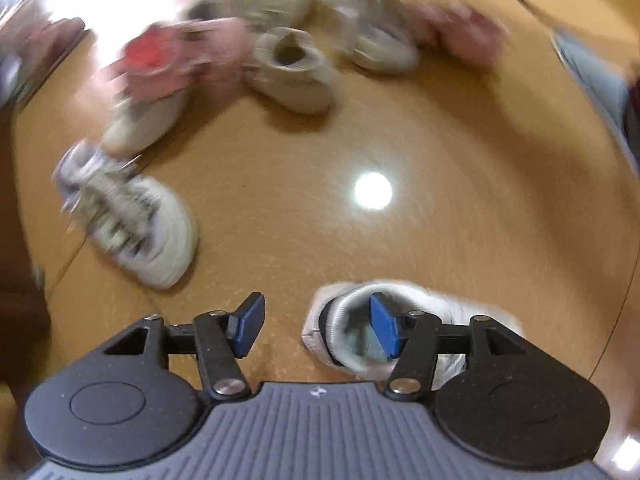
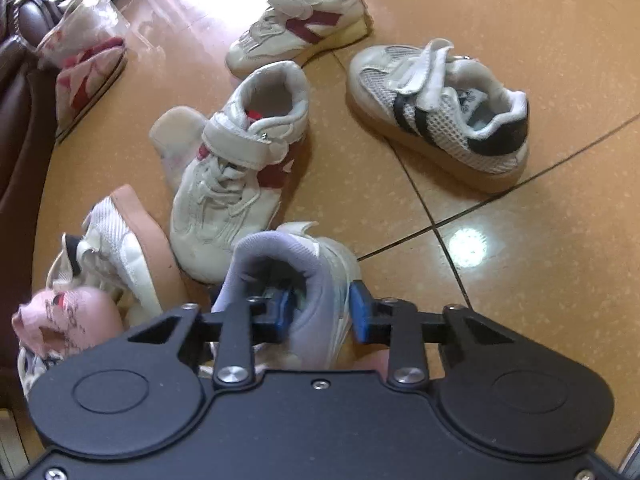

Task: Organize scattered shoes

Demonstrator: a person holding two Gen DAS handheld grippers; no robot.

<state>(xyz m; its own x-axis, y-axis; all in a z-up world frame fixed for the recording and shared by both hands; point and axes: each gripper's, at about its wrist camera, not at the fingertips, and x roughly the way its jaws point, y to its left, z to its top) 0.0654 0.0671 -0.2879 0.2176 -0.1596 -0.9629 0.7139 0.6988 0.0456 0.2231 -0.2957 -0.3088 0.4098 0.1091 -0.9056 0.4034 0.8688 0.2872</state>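
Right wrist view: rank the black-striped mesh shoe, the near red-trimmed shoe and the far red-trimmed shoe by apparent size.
1. Near red-trimmed shoe
2. Black-striped mesh shoe, almost equal
3. Far red-trimmed shoe, though it lies farthest away
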